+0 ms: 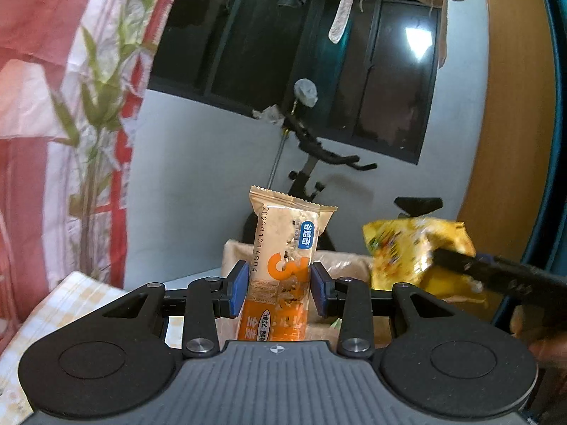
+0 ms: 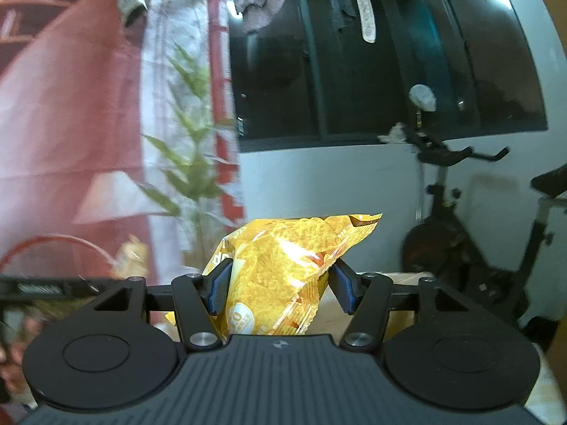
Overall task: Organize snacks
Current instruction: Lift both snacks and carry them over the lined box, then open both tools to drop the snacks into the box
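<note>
My left gripper point(image 1: 280, 288) is shut on a beige and orange snack bar point(image 1: 283, 269), held upright between the blue pads point(image 1: 240, 285), its crimped top above the fingers. My right gripper point(image 2: 281, 285) is shut on a puffy yellow chip bag point(image 2: 283, 269), which bulges up and to the right past the pads point(image 2: 220, 285). In the left wrist view the same yellow chip bag point(image 1: 407, 251) shows blurred at the right, with the right gripper's black finger point(image 1: 496, 272) on it. In the right wrist view the left gripper's arm point(image 2: 39, 288) crosses the left edge. Both grippers are lifted and point nearly level.
A beige open container point(image 1: 340, 262) lies below and behind the fingers. A checked cloth point(image 1: 71, 301) covers the surface at left. An exercise bike point(image 2: 460, 241) stands against the grey wall. A red floral curtain point(image 1: 63, 124) hangs at left; laundry hangs above a dark window point(image 1: 354, 88).
</note>
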A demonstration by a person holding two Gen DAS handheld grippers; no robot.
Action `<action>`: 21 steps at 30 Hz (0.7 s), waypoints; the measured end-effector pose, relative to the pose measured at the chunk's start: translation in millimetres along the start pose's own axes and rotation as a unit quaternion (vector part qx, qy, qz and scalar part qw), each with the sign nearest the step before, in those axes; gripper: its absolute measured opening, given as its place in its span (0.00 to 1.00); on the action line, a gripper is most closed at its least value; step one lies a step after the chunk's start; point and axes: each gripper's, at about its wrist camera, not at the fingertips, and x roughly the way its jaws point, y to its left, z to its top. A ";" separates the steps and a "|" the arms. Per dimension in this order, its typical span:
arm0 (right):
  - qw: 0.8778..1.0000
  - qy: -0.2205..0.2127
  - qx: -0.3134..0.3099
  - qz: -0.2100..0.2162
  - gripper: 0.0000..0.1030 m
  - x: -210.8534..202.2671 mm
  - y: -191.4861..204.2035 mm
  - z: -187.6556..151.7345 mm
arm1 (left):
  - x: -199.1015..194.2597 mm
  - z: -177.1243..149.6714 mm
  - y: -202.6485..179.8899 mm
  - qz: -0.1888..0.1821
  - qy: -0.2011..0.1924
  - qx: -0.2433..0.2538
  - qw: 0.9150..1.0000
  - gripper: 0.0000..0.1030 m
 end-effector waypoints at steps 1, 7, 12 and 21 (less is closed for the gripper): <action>1.000 0.004 -0.007 -0.010 0.58 6.3 -2.2 1.2 | 5.7 2.8 -1.4 -0.001 -0.001 -0.001 1.000 0.39; 0.998 0.030 -0.027 -0.051 0.58 44.0 -16.2 -2.2 | 41.3 14.4 -5.2 -0.008 0.006 0.001 1.000 0.39; 0.995 0.077 -0.025 -0.055 0.58 75.8 -14.7 -23.4 | 66.8 17.2 -7.7 -0.008 0.024 0.009 1.000 0.39; 0.990 0.126 -0.018 -0.054 0.70 88.3 -8.7 -42.6 | 72.3 14.6 4.0 0.020 0.041 0.013 0.999 0.77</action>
